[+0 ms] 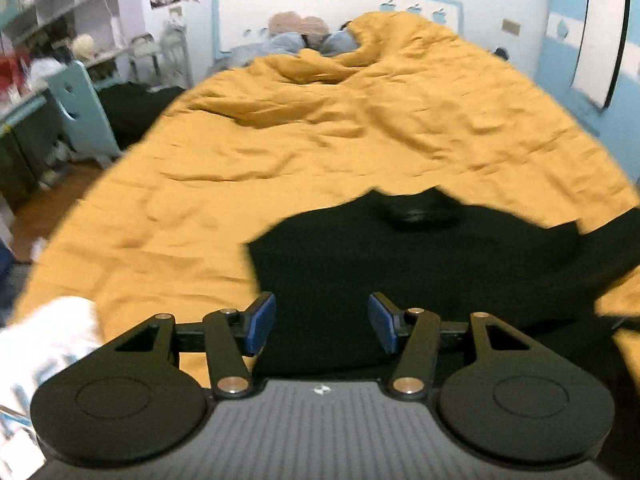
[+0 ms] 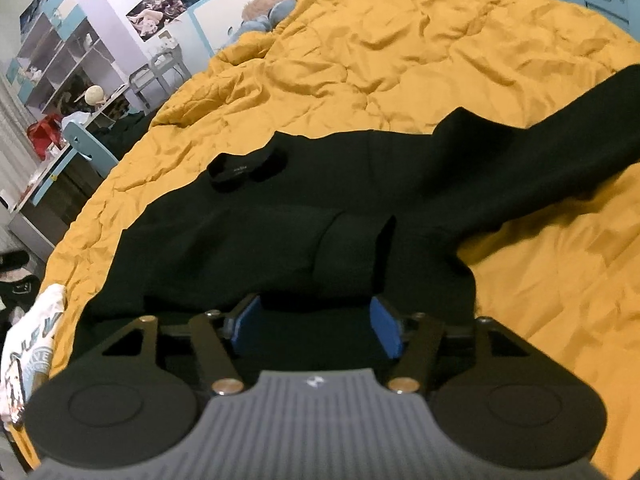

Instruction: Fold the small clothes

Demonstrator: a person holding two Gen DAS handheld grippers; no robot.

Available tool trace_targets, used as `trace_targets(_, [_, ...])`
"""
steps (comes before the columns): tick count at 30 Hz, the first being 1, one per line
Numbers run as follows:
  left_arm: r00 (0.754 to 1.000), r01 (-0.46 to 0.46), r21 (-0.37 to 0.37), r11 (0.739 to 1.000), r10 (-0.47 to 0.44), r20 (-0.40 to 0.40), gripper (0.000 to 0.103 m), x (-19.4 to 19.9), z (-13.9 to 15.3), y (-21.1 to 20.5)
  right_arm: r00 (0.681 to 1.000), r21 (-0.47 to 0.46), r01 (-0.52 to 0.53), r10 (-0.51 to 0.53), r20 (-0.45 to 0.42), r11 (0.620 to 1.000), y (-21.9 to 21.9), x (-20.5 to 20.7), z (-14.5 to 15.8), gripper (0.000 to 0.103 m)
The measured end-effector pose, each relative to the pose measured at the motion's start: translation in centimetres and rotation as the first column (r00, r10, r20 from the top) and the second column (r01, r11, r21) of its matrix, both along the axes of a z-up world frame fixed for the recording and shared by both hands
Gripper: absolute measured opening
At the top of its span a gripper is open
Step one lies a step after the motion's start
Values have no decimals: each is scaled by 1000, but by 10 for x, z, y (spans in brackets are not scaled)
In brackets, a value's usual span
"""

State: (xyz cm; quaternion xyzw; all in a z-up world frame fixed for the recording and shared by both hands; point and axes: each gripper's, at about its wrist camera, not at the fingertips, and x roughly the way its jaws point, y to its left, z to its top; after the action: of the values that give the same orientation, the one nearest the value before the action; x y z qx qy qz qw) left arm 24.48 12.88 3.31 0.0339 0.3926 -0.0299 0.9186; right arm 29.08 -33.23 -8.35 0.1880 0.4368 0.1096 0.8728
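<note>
On yellow duvet (image 2: 400,60): black top (image 2: 240,232) spread flat; left gripper (image 1: 322,326) & right gripper (image 2: 316,326) jaws apart, nothing held.

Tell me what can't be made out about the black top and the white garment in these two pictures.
- Black long-sleeved top: its near hem is hidden behind the gripper body in both wrist views.
- Its outstretched sleeve: the cuff is cut off by the right edge.
- White printed garment: cut off at the left edge in the right wrist view, blurred in the left wrist view, print unreadable.
</note>
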Motion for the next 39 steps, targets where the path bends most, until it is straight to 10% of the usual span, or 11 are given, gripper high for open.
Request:
trace_targets(9, [995,-11,-18,1000,9,-100,64,7,-75,43,990,68,91,-83,-117,993,-17,33,-22,64])
trace_targets(15, [993,-95,-187,978,79,-93,68,34,-104,65,982,121,131,-111,-154,984,-19,64,-42,61])
trace_targets(24, [955,-297,-479,826,267,-131,69,97,-148,102,985,54,120,-112,-133,991,0,97,-65,40])
trace_targets(26, [950,-311,-527,791,277,-145,62,107,-158,105,987,25,110,-106,-117,994,3,99,-65,20])
trace_targets(28, [950,-310,-542,781,282,-137,20,111,-163,103,991,-5,98,-98,-93,995,5,101,-62,3])
trace_targets(30, [950,-306,-562,769,287,-124,4,110,-163,103,994,-12,90,-91,-66,996,5,100,-55,0])
trace_targets(39, [954,-241,-573,784,299,8,1,95,-138,123,983,45,46,-53,178,998,-5,106,2,0])
